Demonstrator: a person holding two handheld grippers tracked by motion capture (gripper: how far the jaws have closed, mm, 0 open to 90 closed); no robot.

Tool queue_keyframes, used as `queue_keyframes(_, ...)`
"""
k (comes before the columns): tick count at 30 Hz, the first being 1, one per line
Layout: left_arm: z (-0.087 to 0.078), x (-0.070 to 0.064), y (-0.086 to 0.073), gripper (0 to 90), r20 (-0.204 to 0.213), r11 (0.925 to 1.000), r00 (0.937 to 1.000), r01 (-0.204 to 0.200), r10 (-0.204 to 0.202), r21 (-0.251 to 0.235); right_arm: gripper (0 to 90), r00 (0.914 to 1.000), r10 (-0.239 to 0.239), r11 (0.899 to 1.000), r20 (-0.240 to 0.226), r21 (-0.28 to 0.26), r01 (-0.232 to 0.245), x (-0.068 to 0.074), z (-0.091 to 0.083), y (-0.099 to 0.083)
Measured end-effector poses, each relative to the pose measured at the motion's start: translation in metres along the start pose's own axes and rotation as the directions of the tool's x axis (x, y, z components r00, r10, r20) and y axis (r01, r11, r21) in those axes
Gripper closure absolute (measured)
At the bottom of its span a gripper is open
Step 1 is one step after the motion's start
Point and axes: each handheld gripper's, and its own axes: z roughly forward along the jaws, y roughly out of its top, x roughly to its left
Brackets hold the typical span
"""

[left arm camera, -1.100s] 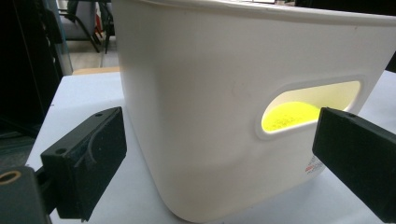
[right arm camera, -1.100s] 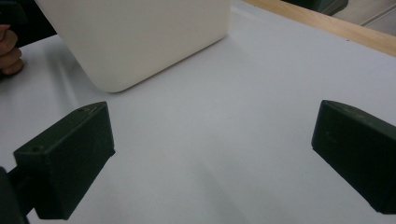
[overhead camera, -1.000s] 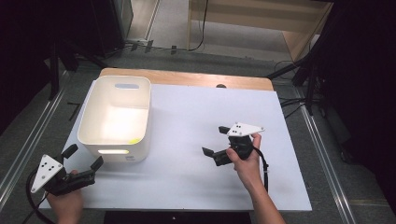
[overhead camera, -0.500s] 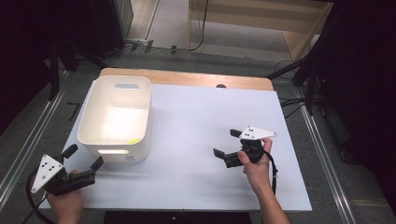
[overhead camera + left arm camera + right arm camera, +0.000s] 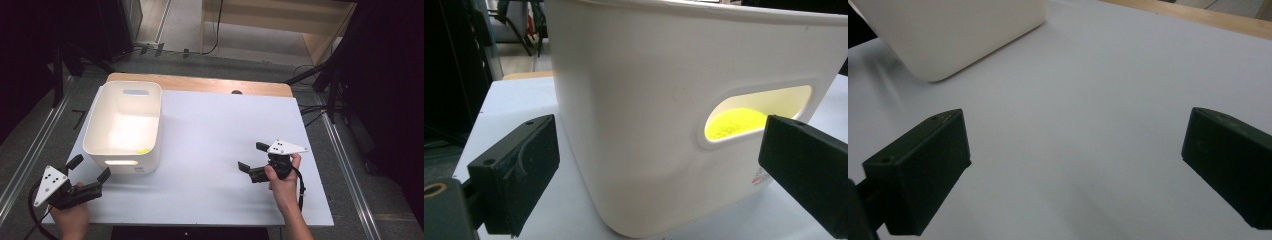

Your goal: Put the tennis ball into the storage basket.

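A white plastic tub (image 5: 125, 125) stands on the left half of the white table (image 5: 210, 150). Something yellow (image 5: 739, 122) glows through the tub's handle slot in the left gripper view, where the tub's near wall (image 5: 664, 100) looms close. My left gripper (image 5: 90, 169) is held at the table's front left corner, just short of the tub, open and empty. My right gripper (image 5: 252, 156) hovers over the right side of the table, jaws wide open with nothing between them, pointing left toward the tub (image 5: 948, 30).
A wooden strip (image 5: 200, 82) runs along the table's far edge, with a small dark spot (image 5: 236, 92) on it. Metal rails (image 5: 30, 150) flank the table on both sides. Cables and a wooden frame (image 5: 280, 25) lie on the floor behind.
My right gripper has moved toward the near right of the table. The left gripper has stayed in place.
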Motion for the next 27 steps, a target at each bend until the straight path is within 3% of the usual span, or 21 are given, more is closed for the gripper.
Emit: queue_keyframes(27,0.000,-0.001,0.000,2.8,-0.003,1.0000,1.0000,-0.003,0.003,0.002,0.0,0.9910,0.074,0.997,0.112,-0.038,-0.070,-0.025,-0.046,-0.042)
